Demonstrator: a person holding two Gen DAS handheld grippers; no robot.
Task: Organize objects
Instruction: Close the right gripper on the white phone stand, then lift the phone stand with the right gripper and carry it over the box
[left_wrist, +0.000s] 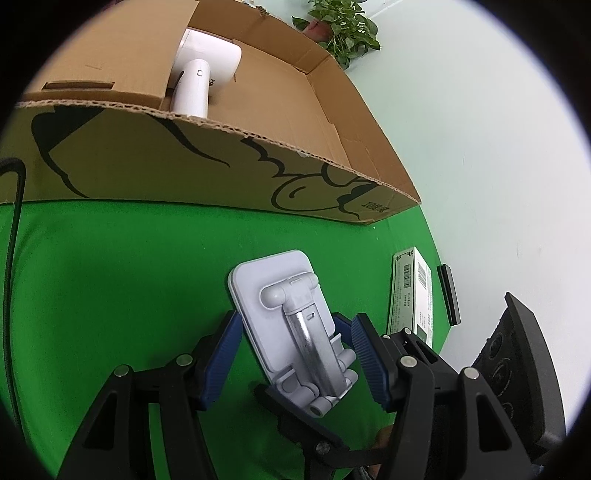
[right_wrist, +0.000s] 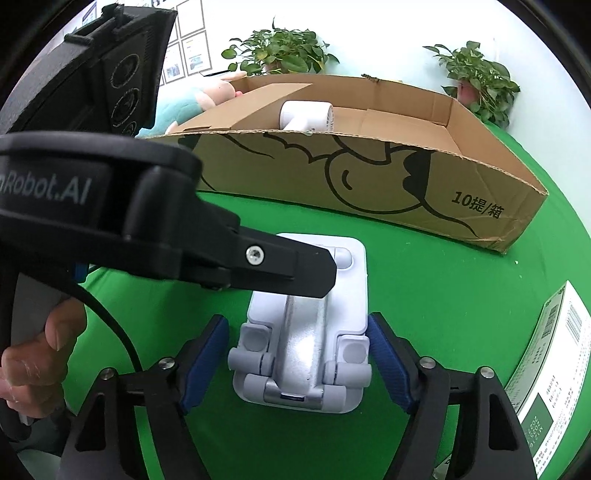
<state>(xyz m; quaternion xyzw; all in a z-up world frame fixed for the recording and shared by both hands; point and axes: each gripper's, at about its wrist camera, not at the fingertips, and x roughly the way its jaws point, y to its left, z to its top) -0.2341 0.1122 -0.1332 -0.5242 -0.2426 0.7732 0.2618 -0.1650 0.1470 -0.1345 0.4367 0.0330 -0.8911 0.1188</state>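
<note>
A pale folded phone stand (left_wrist: 284, 314) lies on the green cloth (left_wrist: 110, 295), a short way in front of the cardboard box (left_wrist: 166, 158). My left gripper (left_wrist: 295, 319) straddles the stand's middle and looks shut on it; its left pad presses the stand's edge. One of its black fingers (right_wrist: 288, 266) crosses over the stand (right_wrist: 306, 332) in the right wrist view. My right gripper (right_wrist: 297, 319) straddles the hinge end. Its right pad lies against the stand and its left pad stands a small gap off. A white hair dryer (left_wrist: 199, 70) lies inside the box.
A green and white carton (right_wrist: 546, 362) lies on the cloth to the right, with a small black slab (left_wrist: 448, 295) beyond it. Potted plants (right_wrist: 280, 51) and a plush toy (right_wrist: 207, 96) sit behind the box. A black cable (left_wrist: 14, 229) runs down the left. A hand (right_wrist: 37, 354) grips the left handle.
</note>
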